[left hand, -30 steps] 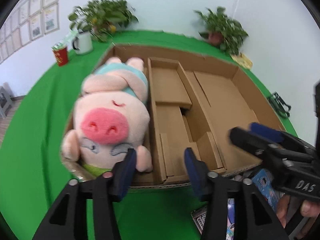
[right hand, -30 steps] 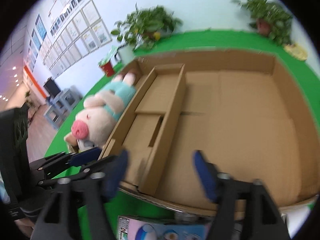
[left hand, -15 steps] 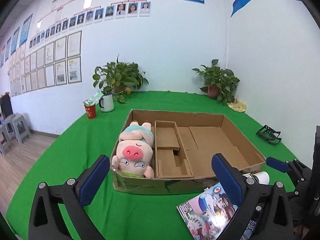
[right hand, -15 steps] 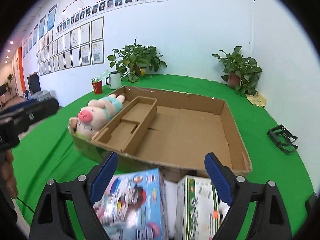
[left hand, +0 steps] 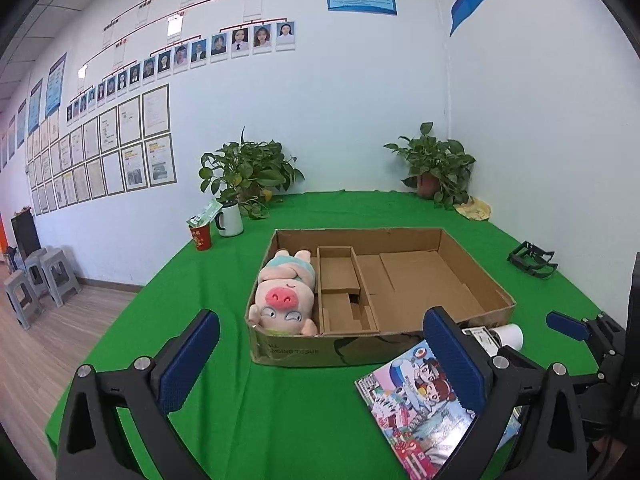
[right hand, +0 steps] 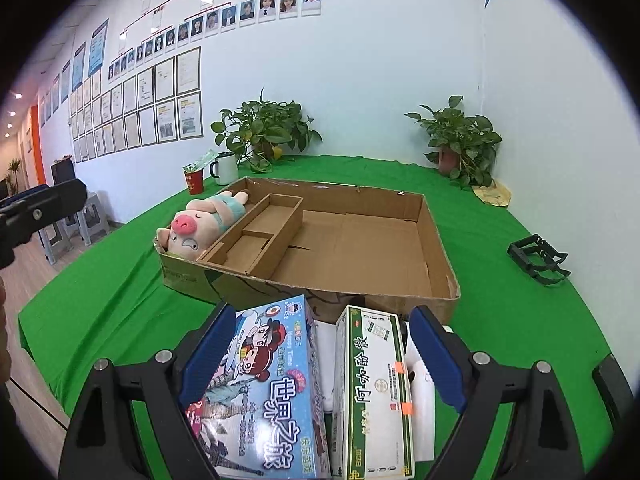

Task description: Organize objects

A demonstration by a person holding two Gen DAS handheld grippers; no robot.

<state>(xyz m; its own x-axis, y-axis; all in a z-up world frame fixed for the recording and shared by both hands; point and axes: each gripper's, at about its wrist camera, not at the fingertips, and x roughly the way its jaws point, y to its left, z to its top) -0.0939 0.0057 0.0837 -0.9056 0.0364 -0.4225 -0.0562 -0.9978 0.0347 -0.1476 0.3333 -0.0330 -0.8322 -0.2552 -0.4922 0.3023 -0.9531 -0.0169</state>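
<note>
- Left gripper [left hand: 320, 364] low in frame, level above green desk [left hand: 224, 400], jaws spread wide.
- Right gripper [right hand: 322, 358] at lower centre, jaws spread, straddling blue box [right hand: 264, 392] and green box [right hand: 372, 392].

One plush pig [left hand: 283, 300], two potted plants [left hand: 248, 172], two printed boxes [right hand: 260, 392]

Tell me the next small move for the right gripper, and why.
Probably lower the right gripper and close on the green box. Its jaws stand open over two boxes that lie on the cloth in front of the carton. The pig already fills the left slot, while the big right bay is bare. The blue box could go first instead.
</note>
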